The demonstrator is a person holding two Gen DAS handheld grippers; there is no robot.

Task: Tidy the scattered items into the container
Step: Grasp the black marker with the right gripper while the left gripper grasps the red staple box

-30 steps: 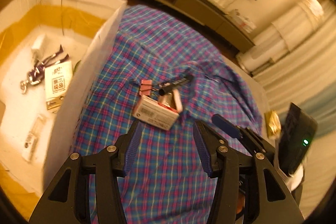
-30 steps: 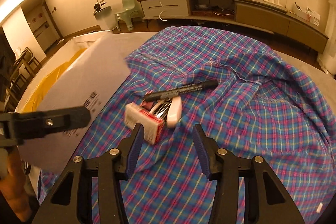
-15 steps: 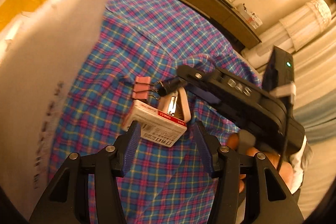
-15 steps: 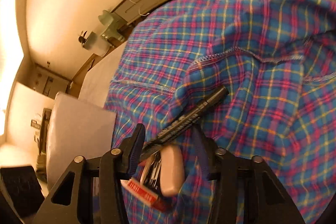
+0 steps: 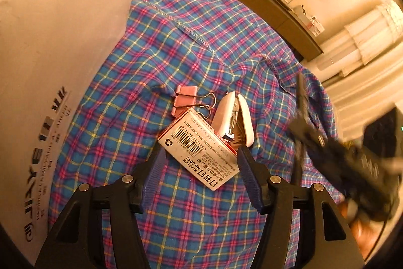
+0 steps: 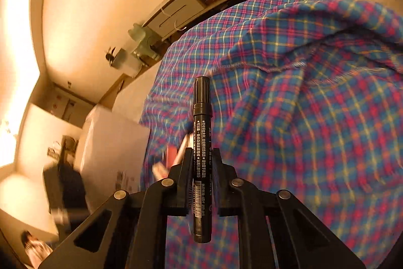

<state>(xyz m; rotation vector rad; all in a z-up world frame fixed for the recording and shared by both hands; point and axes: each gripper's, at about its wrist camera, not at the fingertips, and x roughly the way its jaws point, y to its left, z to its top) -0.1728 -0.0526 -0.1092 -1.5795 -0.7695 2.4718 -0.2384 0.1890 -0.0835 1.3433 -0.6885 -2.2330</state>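
A plaid cloth (image 5: 141,82) spreads beside the white box wall (image 5: 50,47), the left gripper (image 5: 199,163) opening astride the staple box (image 5: 199,153), the right gripper (image 6: 201,158) clamped on the marker (image 6: 201,132).

Left tongs (image 5: 200,160) jaws opening; right tongs (image 6: 201,155) clamped.

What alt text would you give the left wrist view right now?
The left gripper, jaws opening, straddles a white staples box on a blue plaid cloth. A pink binder clip and white stapler lie just beyond it, the white container wall left, and the blurred right gripper right.
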